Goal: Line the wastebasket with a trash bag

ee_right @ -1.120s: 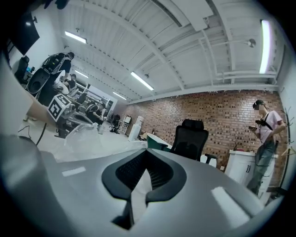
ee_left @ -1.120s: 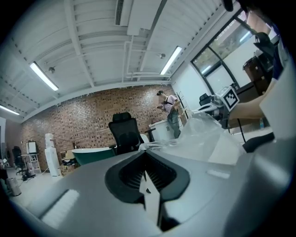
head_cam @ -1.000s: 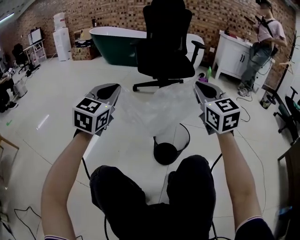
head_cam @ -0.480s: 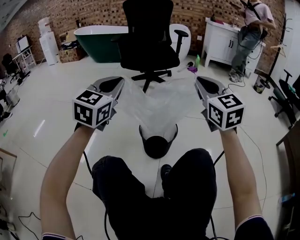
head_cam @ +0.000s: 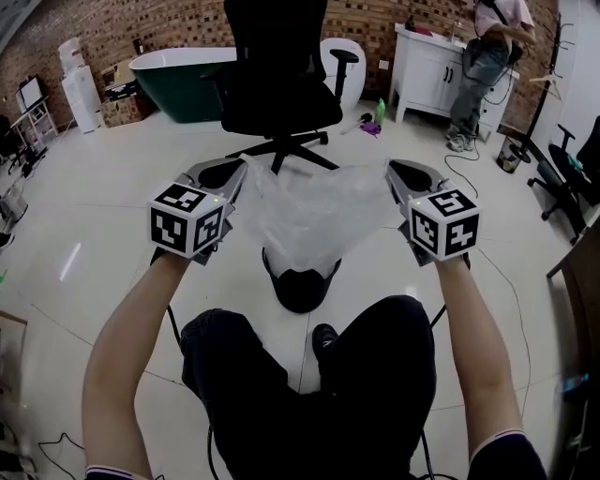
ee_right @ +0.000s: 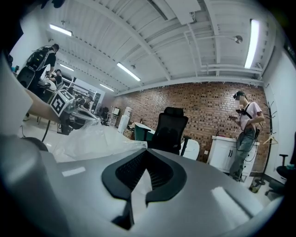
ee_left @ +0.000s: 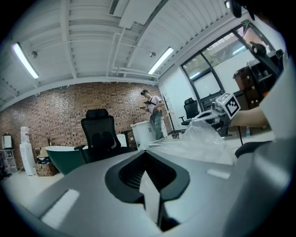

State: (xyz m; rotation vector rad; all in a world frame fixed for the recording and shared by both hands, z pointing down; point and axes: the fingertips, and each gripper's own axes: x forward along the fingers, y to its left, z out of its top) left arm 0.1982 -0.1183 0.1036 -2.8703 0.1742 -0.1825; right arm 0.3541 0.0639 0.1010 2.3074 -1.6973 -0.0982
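Both forearms (head_cam: 122, 347) reached forward from the wearer's lap, roughly level and set apart; the left gripper (head_cam: 240, 171) sat at 10 o'clock of the wastebasket (head_cam: 298, 289) and the right gripper (head_cam: 394, 169) at 2 o'clock, each marker cube turned up towards the head camera; both claws were clenched on the clear trash bag (head_cam: 314, 211), a sliver of film pinched between each pair of jaws in the gripper views; the bag hung spread between the two tips, its upper edge sagging in the middle and its lower end drooping over the mouth of the black wastebasket, screening the rim on the 12 o'clock side; whether film touched basket could not be told; the wastebasket stood on a pale, glossy tiled floor (head_cam: 112, 206), just ahead of the wearer's dark-trousered knees (head_cam: 244, 366), with a shoe (head_cam: 323, 336) at its 6 o'clock; a brick wall (head_cam: 187, 23) closed the far side of the room, and the gripper views showed a white ribbed ceiling (ee_right: 185, 41) with strip lights; beyond the bag at 12 o'clock stood a black office chair (head_cam: 281, 80), its star base close behind the film; a dark green bathtub (head_cam: 173, 80) lay at 11 o'clock, a white cabinet (head_cam: 427, 70) at 1 o'clock with a person (head_cam: 478, 56) standing beside it; a green bottle (head_cam: 381, 110) stood on the floor between chair and cabinet
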